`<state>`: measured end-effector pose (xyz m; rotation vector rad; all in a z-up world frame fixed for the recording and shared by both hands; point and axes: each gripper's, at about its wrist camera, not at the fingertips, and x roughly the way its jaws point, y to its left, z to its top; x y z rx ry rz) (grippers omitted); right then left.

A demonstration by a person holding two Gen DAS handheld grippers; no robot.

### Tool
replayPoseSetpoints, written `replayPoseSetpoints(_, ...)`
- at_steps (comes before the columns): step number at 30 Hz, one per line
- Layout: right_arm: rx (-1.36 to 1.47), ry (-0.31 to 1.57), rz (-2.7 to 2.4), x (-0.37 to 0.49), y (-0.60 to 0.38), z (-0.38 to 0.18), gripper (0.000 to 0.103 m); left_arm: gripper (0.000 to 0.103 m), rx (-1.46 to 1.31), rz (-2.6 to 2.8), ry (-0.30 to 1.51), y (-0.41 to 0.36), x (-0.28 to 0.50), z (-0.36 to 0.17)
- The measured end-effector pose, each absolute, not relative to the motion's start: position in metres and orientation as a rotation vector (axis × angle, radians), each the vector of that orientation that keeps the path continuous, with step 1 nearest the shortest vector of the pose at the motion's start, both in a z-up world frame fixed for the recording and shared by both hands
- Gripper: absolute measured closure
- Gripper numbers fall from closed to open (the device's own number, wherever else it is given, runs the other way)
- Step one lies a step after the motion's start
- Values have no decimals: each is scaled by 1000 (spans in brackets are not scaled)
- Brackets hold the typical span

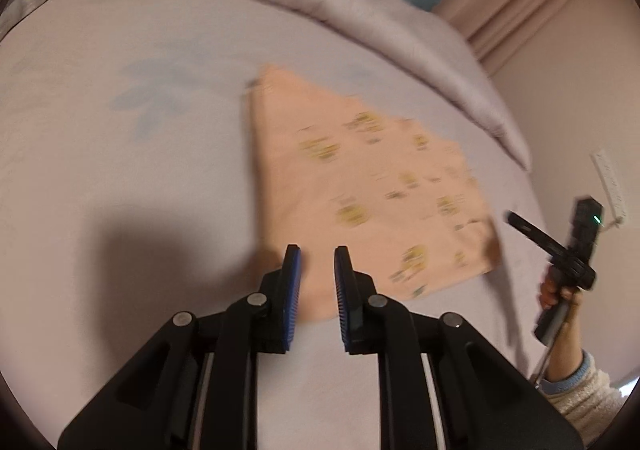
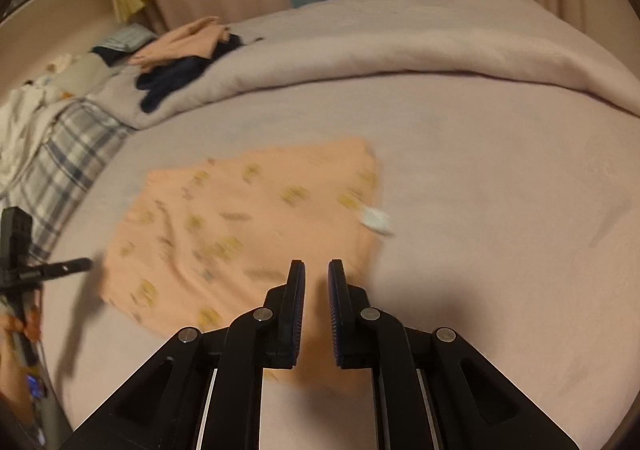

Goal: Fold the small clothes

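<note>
Lying flat on the sheet point(image 2: 500, 153), a peach garment point(image 2: 248, 226) with small yellow prints is seen in both views, folded into a rough rectangle; the prints are blurred and cannot be made out. Taken from left to right in the right wrist view: left of the garment, the left gripper point(image 2: 86, 264) is seen side-on with a hand point(image 2: 16, 326) on its handle, its tip just beside the garment's left edge; whether it touches the cloth cannot be told. Behind the garment and to the left, a plaid cloth point(image 2: 68, 157) and a pile of dark and peach clothes point(image 2: 180, 53) are seen against a rolled duvet point(image 2: 400, 49). At the garment's right edge a white tag point(image 2: 376, 219) is shown. At the garment's near edge the right gripper point(image 2: 317, 270) is held with its jaws a narrow gap apart and nothing between them.

In the left wrist view, a faint blue leaf print point(image 1: 152, 93) is seen on the sheet left of the garment point(image 1: 360, 185). At the garment's near corner the left gripper point(image 1: 317, 256) is held above the cloth, jaws slightly parted and empty. Right of the garment, the right gripper point(image 1: 516, 219) is seen, held in a hand point(image 1: 556, 290).
</note>
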<state>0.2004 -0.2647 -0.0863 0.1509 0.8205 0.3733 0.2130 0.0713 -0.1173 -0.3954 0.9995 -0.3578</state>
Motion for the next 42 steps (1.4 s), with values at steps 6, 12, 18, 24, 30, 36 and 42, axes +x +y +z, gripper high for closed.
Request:
replayPoseSetpoints(6,131,856,589,240,-184,-88,93,87,-311,-448,1039,11,245,-134)
replayPoseSetpoints(12,-94,975,684,256,-101,-117,93,87,-201,-434,1107,0,245,-160)
replayPoseSetpoints(18,-49,961,423,301,-145,-119,102,89,-304,-440,1118,35,228,-169)
replayPoseSetpoints(24,134,965,239,319,-217,-116,99,89,-370,-431,1112,49,211,-171)
replayPoseSetpoints(30,165,882,356,256,-235,-98,77,89,-380,-403,1115,48,210,-170)
replayPoseSetpoints(36,-64,896,281,206,-244,-117,77,89,-392,-379,1111,47,204,-172)
replayPoseSetpoints(42,-1,920,163,178,-286,-126,67,76,-365,-341,1108,53,176,-166)
